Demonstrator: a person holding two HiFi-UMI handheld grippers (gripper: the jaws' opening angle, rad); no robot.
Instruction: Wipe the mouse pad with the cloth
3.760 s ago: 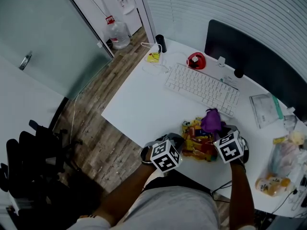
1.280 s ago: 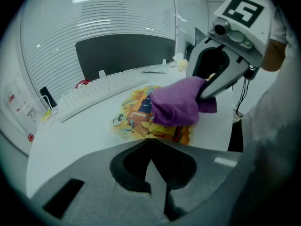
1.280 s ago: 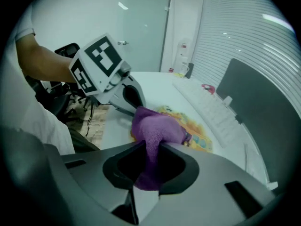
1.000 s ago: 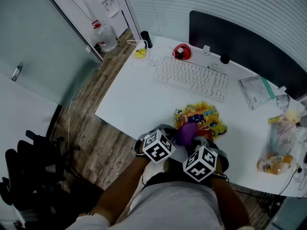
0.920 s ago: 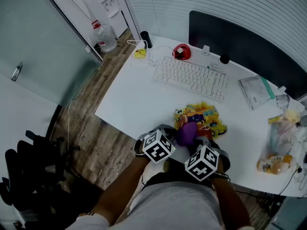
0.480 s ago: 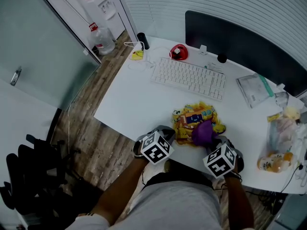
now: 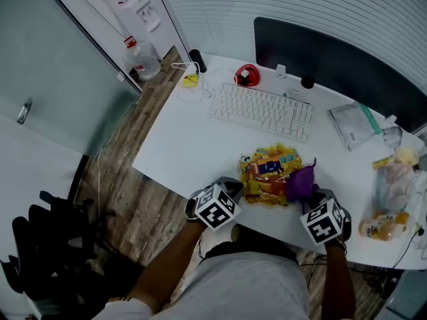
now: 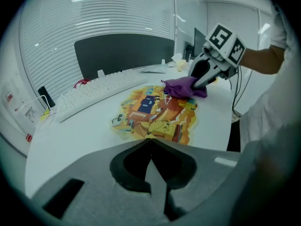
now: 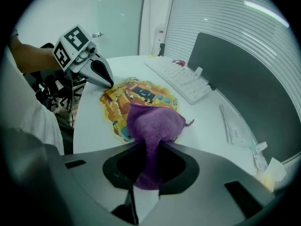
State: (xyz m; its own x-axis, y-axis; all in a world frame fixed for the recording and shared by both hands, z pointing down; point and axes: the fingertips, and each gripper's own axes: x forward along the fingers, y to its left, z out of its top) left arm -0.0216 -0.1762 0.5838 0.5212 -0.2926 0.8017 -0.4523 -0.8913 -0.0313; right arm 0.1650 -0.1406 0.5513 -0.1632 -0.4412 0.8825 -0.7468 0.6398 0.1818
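Note:
A colourful cartoon-print mouse pad (image 7: 269, 174) lies flat near the desk's front edge. My right gripper (image 7: 309, 194) is shut on a purple cloth (image 7: 301, 181), which rests bunched on the pad's right edge. In the right gripper view the cloth (image 9: 153, 121) runs back between the jaws of that gripper (image 9: 151, 146) and covers the pad's (image 9: 136, 94) near part. My left gripper (image 7: 240, 188) is shut, its tip down at the pad's left edge. The left gripper view has the closed tips of the left gripper (image 8: 149, 139) meeting at the pad (image 8: 155, 111), the cloth (image 8: 182, 86) beyond.
A white keyboard (image 7: 261, 111) lies behind the pad, with a dark monitor (image 7: 333, 55) and a red object (image 7: 245, 75) further back. Plastic bags (image 7: 393, 192) crowd the desk's right end. The desk's front edge (image 7: 170, 185) drops to a wooden floor; a black chair (image 7: 47, 245) stands at the left.
My right gripper has dragged the purple cloth rightwards across the pad, from its near-left part to its right edge. The left gripper has stayed at the pad's left edge.

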